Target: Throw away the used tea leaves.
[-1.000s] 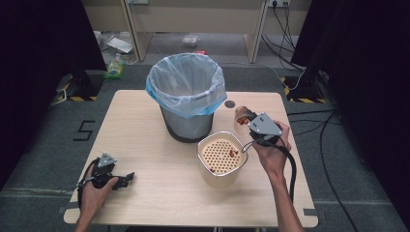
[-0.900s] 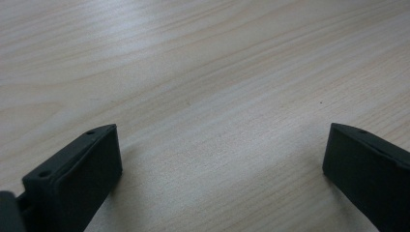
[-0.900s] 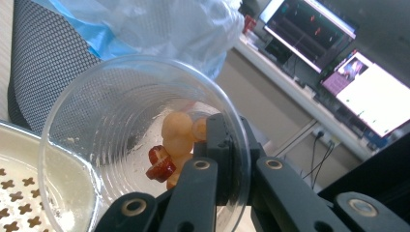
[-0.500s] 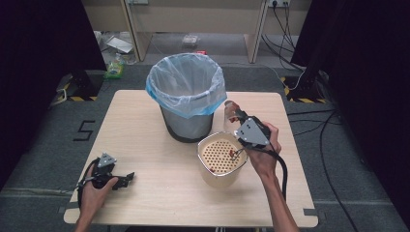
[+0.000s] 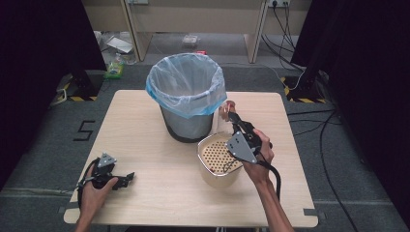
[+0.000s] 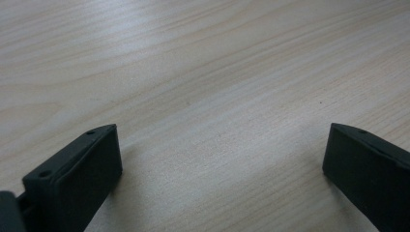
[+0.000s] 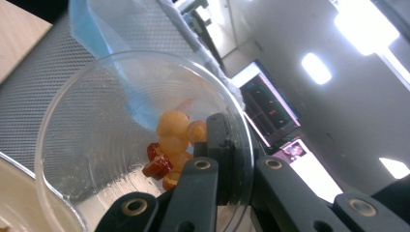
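Right tongs [image 7: 227, 159] clamped on rim of clear plastic cup [image 7: 96, 140], tilted, holding orange and red fruit pieces [image 7: 169, 145]. Cup is above cream perforated basket [image 5: 217, 162], just beside the lined bin [image 5: 186, 96] at surface [image 5: 145, 183] centre. Left tongs [image 5: 126, 178] open, empty, near surface's front-left corner.

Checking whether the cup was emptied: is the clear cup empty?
No, the clear cup clamped in the right hand-held gripper holds orange and red food pieces.
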{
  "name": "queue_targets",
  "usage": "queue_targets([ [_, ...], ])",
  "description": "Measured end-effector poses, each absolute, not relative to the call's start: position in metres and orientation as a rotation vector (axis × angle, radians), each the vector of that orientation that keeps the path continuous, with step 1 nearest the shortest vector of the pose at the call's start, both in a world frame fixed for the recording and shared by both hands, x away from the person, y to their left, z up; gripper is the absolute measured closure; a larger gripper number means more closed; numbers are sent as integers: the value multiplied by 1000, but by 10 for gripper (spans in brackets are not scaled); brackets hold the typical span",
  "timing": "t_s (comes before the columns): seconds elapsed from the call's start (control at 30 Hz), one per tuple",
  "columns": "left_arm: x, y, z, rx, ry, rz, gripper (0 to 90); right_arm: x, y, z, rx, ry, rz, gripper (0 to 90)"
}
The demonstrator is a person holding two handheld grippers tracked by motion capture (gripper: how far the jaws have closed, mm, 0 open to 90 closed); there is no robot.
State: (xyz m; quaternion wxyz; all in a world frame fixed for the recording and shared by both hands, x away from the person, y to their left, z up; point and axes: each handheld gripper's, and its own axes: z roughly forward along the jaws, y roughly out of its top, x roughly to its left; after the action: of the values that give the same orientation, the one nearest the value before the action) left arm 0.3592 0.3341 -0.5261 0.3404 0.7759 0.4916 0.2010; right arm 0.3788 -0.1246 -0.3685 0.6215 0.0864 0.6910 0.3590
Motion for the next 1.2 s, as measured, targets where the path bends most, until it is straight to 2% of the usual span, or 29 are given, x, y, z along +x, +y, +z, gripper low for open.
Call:
queue_targets([
  [0.23,359,334,-526,2020,1278,529,0,370,-118,-377,116,1468,669,900],
  [1.2,359,334,-526,2019,1279,523,0,362,-98,-399,-58,1370,570,900],
])
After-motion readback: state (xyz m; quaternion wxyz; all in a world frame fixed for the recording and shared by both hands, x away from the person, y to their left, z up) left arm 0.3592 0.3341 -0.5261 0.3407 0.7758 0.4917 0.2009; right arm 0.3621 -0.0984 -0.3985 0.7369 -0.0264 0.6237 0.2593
